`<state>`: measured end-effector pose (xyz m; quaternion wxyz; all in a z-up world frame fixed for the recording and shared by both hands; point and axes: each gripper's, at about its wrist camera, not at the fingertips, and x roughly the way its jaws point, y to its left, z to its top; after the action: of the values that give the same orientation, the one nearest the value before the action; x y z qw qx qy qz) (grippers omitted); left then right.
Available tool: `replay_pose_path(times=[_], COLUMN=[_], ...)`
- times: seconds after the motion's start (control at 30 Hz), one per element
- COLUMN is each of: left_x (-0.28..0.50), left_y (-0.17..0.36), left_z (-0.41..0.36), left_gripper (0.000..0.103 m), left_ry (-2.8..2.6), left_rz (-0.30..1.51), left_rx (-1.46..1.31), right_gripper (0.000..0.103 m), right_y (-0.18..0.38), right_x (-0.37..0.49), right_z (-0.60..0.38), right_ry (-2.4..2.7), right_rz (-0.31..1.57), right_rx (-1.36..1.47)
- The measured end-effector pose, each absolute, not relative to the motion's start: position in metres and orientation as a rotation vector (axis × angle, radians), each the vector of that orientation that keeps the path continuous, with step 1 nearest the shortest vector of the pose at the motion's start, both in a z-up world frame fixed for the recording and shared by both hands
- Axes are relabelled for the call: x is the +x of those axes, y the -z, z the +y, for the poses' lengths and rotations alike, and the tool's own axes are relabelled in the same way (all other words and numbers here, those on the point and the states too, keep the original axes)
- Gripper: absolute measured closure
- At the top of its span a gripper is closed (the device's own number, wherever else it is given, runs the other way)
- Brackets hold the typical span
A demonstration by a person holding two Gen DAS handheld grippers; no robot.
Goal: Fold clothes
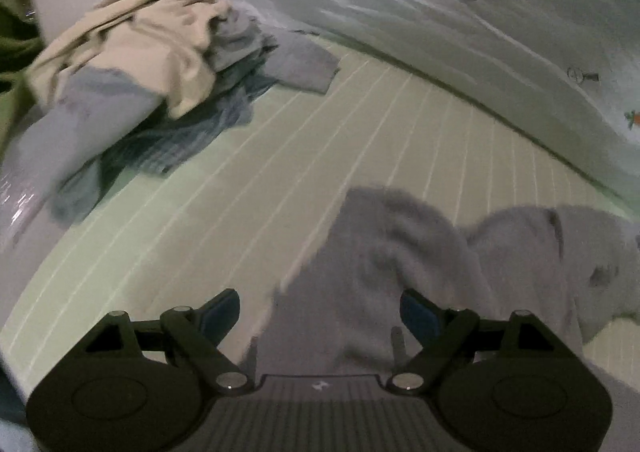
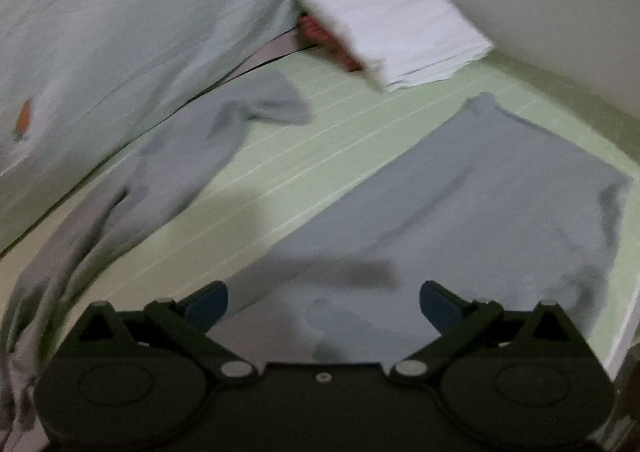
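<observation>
Surface: bed (image 1: 360, 140) with a pale green sheet ruled in thin white lines; a light curtain-like cloth (image 1: 440, 4) hangs along its far edge, bearing a small orange motif.

Left gripper (image 1: 320, 312) — jaws set wide apart, blue pads showing, nothing between them. It sits low over the near edge of the bed, with the grey garment (image 1: 400, 260) directly ahead and partly beneath it. In this view the garment is rumpled, its cloth bunched into soft ridges and spreading toward the right.

Right gripper (image 2: 324, 302) — jaws likewise spread, holding nothing. Below and ahead of it the grey garment (image 2: 460, 204) lies mostly flat on the sheet, a broad panel reaching toward the right edge of the bed. A long sleeve (image 2: 192, 156) trails off to the left along the far edge, its end twisted and creased.

Pile of unfolded clothes (image 1: 132, 64) — far left corner of the bed in the left wrist view: a beige piece on top, grey and blue-grey pieces under it, heaped loosely, well apart from the grey garment.

White folded cloth (image 2: 392, 32) — far end of the bed in the right wrist view, propped at a tilt, with something reddish just visible under its lifted edge; what it is cannot be told.

Both views are blurred.
</observation>
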<state>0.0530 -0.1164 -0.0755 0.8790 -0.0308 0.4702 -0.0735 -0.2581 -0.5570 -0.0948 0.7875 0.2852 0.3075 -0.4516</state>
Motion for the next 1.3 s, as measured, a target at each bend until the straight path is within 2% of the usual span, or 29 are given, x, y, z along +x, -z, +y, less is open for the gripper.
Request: replay_pose_path(times=[0.2,0.27,0.33,0.37,0.4,0.5,0.67,0.87,0.9,0.97,1.03,1.1,1.17,1.3], left_x=[0.112,0.121,0.124,0.124,0.125,0.13,0.168,0.201,0.198,0.192,0.183,0.176,0.17,0.161], left_y=[0.111,0.12,0.123,0.122,0.122,0.115,0.104,0.115,0.116,0.119,0.118,0.114,0.109,0.099], left_z=[-0.124,-0.127,-0.129,-0.13,-0.132,-0.134,-0.112,-0.09,-0.091,-0.092,-0.096,-0.096,-0.096,-0.097], left_gripper=[0.016,0.019,0.036,0.057,0.062,0.092,0.093,0.091,0.082,0.075,0.059,0.031,0.021,0.015], left_ry=[0.285,0.306,0.32,0.327,0.331,0.32,0.12,0.029,0.028,0.027,0.027,0.003,-0.026,-0.05], left_rz=[1.059,1.064,1.036,1.026,1.021,0.977,0.88,0.931,0.944,0.963,0.961,0.957,0.952,0.944], left_rx=[-0.099,-0.12,-0.135,-0.131,-0.125,-0.096,-0.074,-0.108,-0.111,-0.107,-0.08,-0.066,-0.052,-0.006], right_gripper=[0.0,0.0,0.0,0.0,0.0,0.0,0.0,0.0,0.0,0.0,0.0,0.0,0.0,0.0], right_y=[0.092,0.093,0.093,0.091,0.089,0.085,0.086,0.088,0.088,0.088,0.089,0.09,0.091,0.09], right_x=[-0.207,-0.19,-0.172,-0.165,-0.158,-0.144,-0.138,-0.138,-0.138,-0.138,-0.136,-0.133,-0.125,-0.108], right_z=[-0.542,-0.544,-0.548,-0.549,-0.55,-0.546,-0.546,-0.555,-0.557,-0.563,-0.575,-0.589,-0.604,-0.637], right_ry=[0.982,0.994,1.006,1.014,1.019,1.01,1.009,1.018,1.016,1.011,1.014,1.006,0.997,0.99], right_rz=[0.667,0.666,0.679,0.686,0.693,0.718,0.737,0.713,0.705,0.682,0.667,0.667,0.667,0.652], right_rx=[0.606,0.617,0.611,0.609,0.603,0.566,0.551,0.592,0.598,0.615,0.64,0.66,0.666,0.65])
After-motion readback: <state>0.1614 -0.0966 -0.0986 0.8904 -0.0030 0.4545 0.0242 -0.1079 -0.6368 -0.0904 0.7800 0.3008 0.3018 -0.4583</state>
